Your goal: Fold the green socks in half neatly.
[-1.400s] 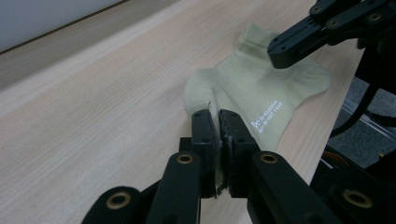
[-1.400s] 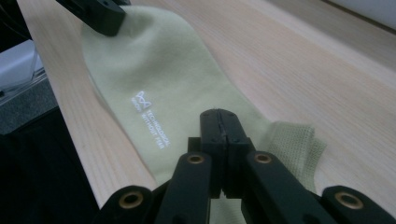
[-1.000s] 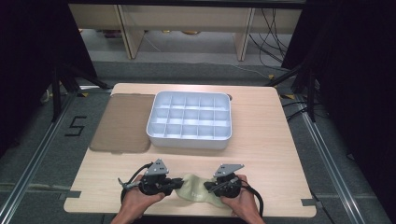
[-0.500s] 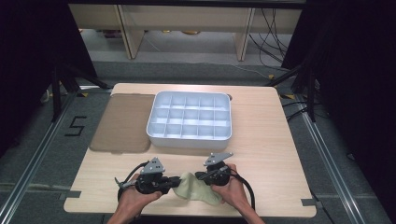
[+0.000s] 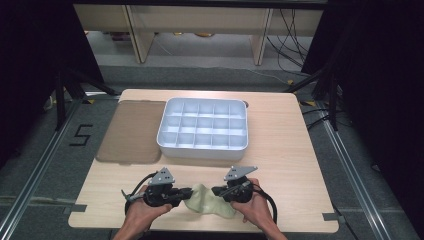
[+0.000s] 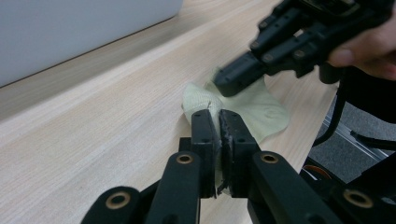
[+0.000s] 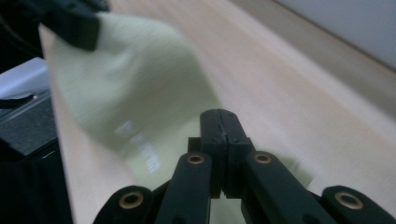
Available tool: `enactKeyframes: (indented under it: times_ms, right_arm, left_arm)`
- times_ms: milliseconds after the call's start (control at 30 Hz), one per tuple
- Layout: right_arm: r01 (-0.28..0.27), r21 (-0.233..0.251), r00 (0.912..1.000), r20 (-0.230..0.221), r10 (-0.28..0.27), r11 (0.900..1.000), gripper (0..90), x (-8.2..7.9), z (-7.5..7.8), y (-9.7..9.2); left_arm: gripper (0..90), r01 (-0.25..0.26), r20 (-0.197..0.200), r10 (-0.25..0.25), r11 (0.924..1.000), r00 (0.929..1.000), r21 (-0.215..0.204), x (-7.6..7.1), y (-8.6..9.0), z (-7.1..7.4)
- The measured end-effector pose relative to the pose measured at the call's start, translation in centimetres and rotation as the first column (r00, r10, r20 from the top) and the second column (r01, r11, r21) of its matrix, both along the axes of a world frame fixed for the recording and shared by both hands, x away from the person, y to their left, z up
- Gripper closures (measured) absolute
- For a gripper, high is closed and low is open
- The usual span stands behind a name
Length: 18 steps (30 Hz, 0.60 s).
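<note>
A pale yellow-green cloth lies near the table's front edge between both grippers. My left gripper is shut on a raised fold of the cloth, which sticks out past its black fingertips. My right gripper points at the cloth from the other side. In the left gripper view its tip sits just over the cloth's far part. In the right gripper view my right gripper has its jaws pressed together with no fabric showing between them. The blurred cloth spreads below and beyond.
A white tray with many empty compartments stands in the middle of the wooden table. A brown mat lies to its left. The table's front edge is right under my hands.
My right gripper swung in toward the left gripper, then drew back a little to the right. The cloth between them changed shape. The left gripper stayed put, holding its fold.
</note>
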State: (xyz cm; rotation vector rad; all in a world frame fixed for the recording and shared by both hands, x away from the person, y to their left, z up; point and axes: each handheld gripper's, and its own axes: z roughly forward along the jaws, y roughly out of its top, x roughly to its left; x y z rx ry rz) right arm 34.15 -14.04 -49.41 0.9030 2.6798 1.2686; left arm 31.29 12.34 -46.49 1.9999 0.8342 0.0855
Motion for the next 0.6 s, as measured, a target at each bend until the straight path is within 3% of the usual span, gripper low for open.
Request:
enactKeyframes:
  times_ms: [200, 300, 367, 433, 500, 567, 600]
  right_arm:
    - [-0.069, -0.024, 0.9964, -0.050, 0.068, 0.9973, 90.0, -1.5, -1.1, 1.4]
    - [-0.093, -0.040, 0.9946, -0.050, 0.091, 0.9949, 90.0, -1.7, -1.8, 2.3]
    - [-0.096, -0.042, 0.9947, -0.040, 0.094, 0.9945, 90.0, -1.6, -1.4, 2.2]
    - [-0.083, -0.030, 0.9961, -0.034, 0.082, 0.9961, 90.0, -1.5, -1.2, 2.0]
    - [-0.057, -0.013, 0.9984, -0.001, 0.057, 0.9983, 90.0, -1.3, -0.3, 0.8]
    - [-0.013, -0.017, 0.9996, 0.025, 0.014, 0.9998, 90.0, -1.2, 0.5, -0.5]
    - [0.005, -0.027, 0.9995, 0.030, -0.004, 0.9996, 90.0, -1.1, 0.8, -1.3]
  left_arm:
    - [84.4, -0.009, -0.001, 0.009, 0.9999, 1.0000, 0.007, 0.0, -0.3, 0.2]
    - [84.2, -0.005, -0.003, 0.005, 1.0000, 1.0000, -0.002, 0.0, -0.4, 0.2]
    - [84.1, -0.009, -0.003, 0.009, 1.0000, 1.0000, 0.002, 0.0, -0.3, 0.1]
    - [84.1, -0.003, -0.002, 0.003, 1.0000, 1.0000, 0.005, 0.1, -0.2, 0.0]
    - [84.1, -0.003, -0.003, 0.003, 1.0000, 1.0000, 0.003, 0.2, -0.2, -0.1]
    - [84.0, -0.019, -0.005, 0.019, 0.9998, 0.9998, 0.002, 0.0, -0.3, 0.0]
    - [84.0, 0.002, -0.001, -0.002, 1.0000, 1.0000, 0.001, 0.1, -0.3, 0.0]
